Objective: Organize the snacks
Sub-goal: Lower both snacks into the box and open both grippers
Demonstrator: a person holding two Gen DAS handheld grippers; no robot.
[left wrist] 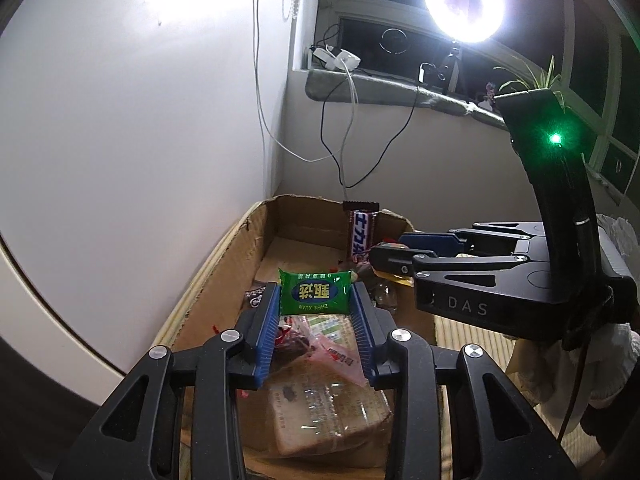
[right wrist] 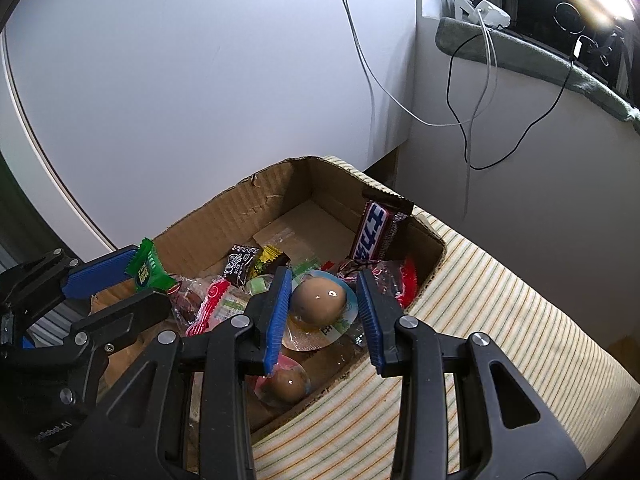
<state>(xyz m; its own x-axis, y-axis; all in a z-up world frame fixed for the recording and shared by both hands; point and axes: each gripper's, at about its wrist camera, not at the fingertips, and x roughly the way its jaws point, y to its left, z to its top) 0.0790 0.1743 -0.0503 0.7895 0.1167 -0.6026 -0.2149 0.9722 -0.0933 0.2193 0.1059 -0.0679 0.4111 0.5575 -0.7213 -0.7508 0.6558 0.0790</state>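
Note:
My left gripper [left wrist: 315, 294] is shut on a green snack packet [left wrist: 316, 292], both blue pads against its sides, above the open cardboard box [left wrist: 260, 224]. The right wrist view shows the same left gripper [right wrist: 151, 280] and the packet [right wrist: 146, 268] at the box's left side. My right gripper [right wrist: 323, 304] is shut on a clear‑wrapped brown egg [right wrist: 318, 298] over the box's near right corner. From the left wrist view the right gripper [left wrist: 386, 248] reaches in from the right. Several wrapped snacks lie in the box [right wrist: 240, 200], and a chocolate bar [right wrist: 374, 236] leans upright on its far right wall.
A second wrapped egg [right wrist: 286, 386] lies near the box's front edge and a bagged bread slice [left wrist: 328, 412] at its near end. The box stands on a striped cloth [right wrist: 500, 320] beside a white wall. Cables hang from the window sill [right wrist: 520, 44]; a ring light [left wrist: 464, 4] glares above.

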